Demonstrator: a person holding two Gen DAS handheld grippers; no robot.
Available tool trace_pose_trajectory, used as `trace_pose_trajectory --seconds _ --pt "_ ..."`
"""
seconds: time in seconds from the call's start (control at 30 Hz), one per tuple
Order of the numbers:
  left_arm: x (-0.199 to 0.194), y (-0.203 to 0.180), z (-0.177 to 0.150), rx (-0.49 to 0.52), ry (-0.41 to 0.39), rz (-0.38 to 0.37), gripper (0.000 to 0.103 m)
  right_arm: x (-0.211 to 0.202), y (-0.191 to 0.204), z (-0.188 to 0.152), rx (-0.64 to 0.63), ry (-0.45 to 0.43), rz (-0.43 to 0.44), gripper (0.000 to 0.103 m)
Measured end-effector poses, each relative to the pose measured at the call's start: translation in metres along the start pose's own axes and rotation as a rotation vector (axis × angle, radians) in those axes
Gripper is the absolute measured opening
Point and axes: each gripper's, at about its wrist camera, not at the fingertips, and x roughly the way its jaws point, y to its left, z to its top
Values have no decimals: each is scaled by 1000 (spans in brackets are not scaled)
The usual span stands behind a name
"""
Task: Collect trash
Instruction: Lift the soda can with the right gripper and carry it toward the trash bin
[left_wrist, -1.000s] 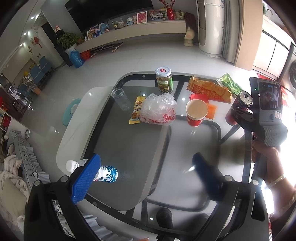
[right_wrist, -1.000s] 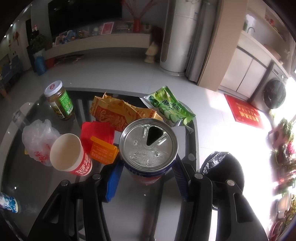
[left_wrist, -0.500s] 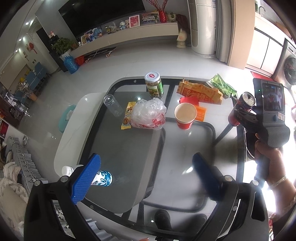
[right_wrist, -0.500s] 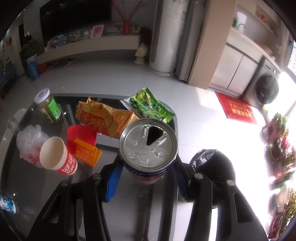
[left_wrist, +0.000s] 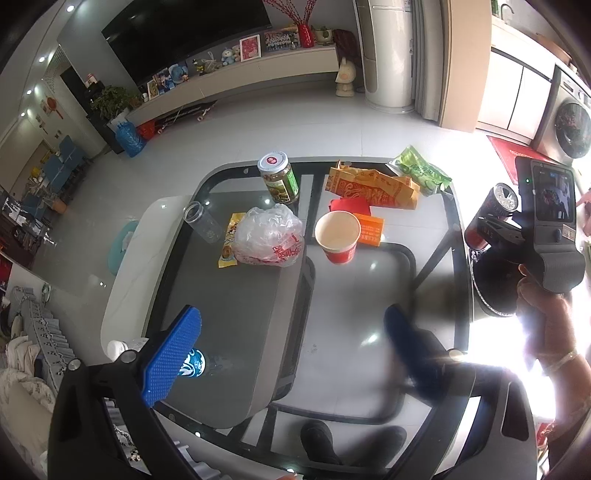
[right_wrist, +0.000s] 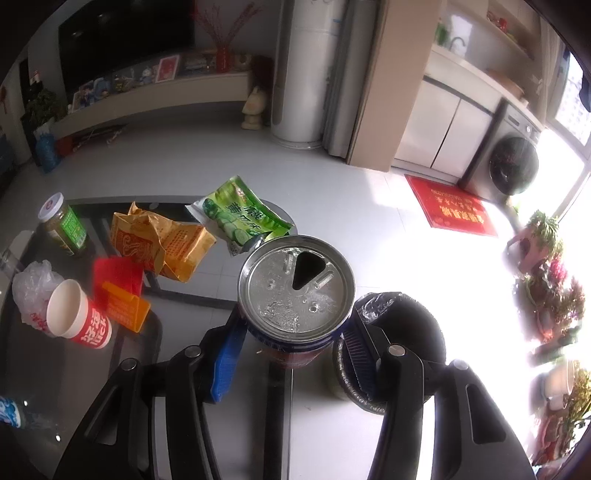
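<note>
Right gripper (right_wrist: 291, 354) clamps the opened drink can (right_wrist: 295, 291), now carried off the glass table (right_wrist: 221, 406) beside the black bin (right_wrist: 406, 317); left gripper (left_wrist: 291, 332) gapes empty.

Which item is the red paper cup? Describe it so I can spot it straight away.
On the glass coffee table, look at the cluster of litter in its far half. The paper cup stands upright beside the crumpled plastic bag, next to an orange card. It is the only open, white-lined red cup there.

On glass table (left_wrist: 258, 332): 1 jar (left_wrist: 279, 178), 1 paper cup (left_wrist: 338, 236), 1 clear cup (left_wrist: 203, 222), 1 plastic bag (left_wrist: 269, 236), 1 bottle (left_wrist: 188, 363), approx. 3 snack wrappers, 1 can (right_wrist: 295, 295), 1 bin (right_wrist: 402, 332).
</note>
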Motion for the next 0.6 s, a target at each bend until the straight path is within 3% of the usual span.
trace_pose_trajectory --seconds 0.6 --pt "-2 -60 16 94 -10 -25 97 36 -108 -10 82 40 -129 51"
